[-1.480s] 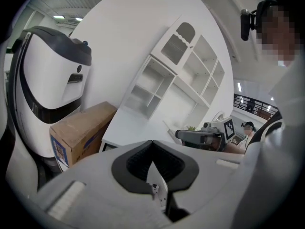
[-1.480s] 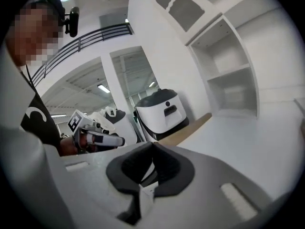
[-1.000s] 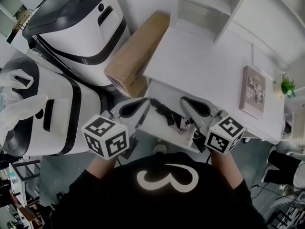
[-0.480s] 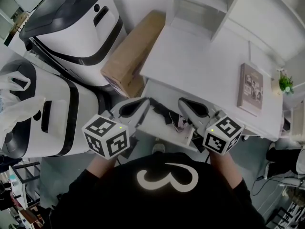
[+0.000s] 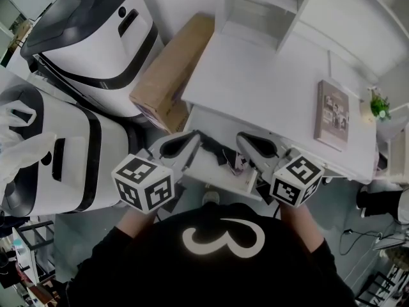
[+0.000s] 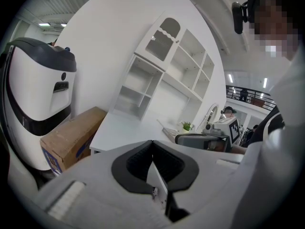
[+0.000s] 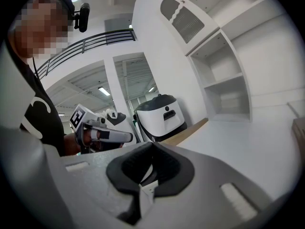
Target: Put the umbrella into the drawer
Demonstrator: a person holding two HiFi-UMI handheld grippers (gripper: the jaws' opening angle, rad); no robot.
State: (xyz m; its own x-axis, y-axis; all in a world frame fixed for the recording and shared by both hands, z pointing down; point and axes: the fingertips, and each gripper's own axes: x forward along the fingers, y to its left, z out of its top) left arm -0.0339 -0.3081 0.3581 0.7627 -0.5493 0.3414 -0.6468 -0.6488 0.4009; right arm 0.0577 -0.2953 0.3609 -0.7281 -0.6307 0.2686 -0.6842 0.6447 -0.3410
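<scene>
On the far left stand two big white and black machines (image 5: pixel 83 43). A brown box (image 5: pixel 167 75) sits between them and the white bench (image 5: pixel 255 82).

Next comes the left tool (image 5: pixel 193 139). Its jaws are pressed together and hold nothing. Its tip is at the left end of the open drawer (image 5: pixel 220 176) under the bench. In the drawer lies the umbrella (image 5: pixel 216 151) — at least I take the dark, folded thing there to be it. So it looks like it is already inside.

On its other side is the right tool (image 5: pixel 246 139). It is clenched tight too, with nothing in it, close to the drawer's right end. Further right a book (image 5: pixel 333 114) lies flat on the bench. A little green plant (image 5: pixel 378 105) stands near the far edge.

Not much has changed in the last second. Both tools have stayed where they were, one at each end of the drawer, and the drawer has not slid in. Only the head view has drifted a little.

I think the putting-in part is done, and what is left is to push the drawer shut — if the task wants that. With both tools closed, a push on the drawer front should work better than a grab.
</scene>
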